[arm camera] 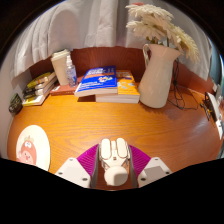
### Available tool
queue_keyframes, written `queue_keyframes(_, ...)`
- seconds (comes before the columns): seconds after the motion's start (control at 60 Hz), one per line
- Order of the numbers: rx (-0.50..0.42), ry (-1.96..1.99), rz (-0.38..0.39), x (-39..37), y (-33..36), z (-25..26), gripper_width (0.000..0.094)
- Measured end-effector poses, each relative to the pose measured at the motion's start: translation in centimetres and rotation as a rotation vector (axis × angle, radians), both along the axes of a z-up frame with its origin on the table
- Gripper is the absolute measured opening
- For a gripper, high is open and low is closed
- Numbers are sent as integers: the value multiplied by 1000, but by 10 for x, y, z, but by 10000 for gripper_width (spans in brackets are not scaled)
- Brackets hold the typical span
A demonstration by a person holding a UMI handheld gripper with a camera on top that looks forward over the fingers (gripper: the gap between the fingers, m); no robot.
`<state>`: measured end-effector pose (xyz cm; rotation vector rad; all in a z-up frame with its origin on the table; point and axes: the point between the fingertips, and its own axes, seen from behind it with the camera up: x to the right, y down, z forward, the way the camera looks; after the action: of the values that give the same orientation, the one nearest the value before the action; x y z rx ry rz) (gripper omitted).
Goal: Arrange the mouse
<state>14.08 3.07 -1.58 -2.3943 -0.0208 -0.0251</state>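
The gripper (114, 163) holds a white mouse (114, 160) between its two fingers, close over the wooden desk (120, 125). The purple pads (90, 155) sit against the mouse's left and right sides, so the fingers are closed about as far as the mouse's width allows; it appears to be clamped, though the lowest part of the mouse is hidden by the gripper body. The mouse points away from the camera, its buttons and wheel facing up.

Beyond the fingers, a white vase (156, 75) with pale dried flowers (160, 25) stands near the back of the desk. Just left of the vase lies a stack of books (108, 86), the top one blue. Further left stands a white container (63, 67), and a few more books (40, 88) lie at the desk's left edge. A round coaster (32, 147) with a pink print lies on the desk left of the gripper.
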Motion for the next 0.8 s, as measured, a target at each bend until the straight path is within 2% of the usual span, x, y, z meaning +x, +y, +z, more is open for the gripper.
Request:
queue_keyframes(0.133,-31,2,-15,0,-1,-2,383)
queue_keyframes(0.3,-75,16,-63,3,0,10,380)
queue_keyframes(0.383,-16,11,-93,2,10,50,384)
queue_keyframes(0.55,183,19,-148,-26,28,173,385)
queue_keyframes(0.683,317,54,-141,-81,26,256,386)
queue_keyframes(0.8,380,86,-112,-148,14,287,385)
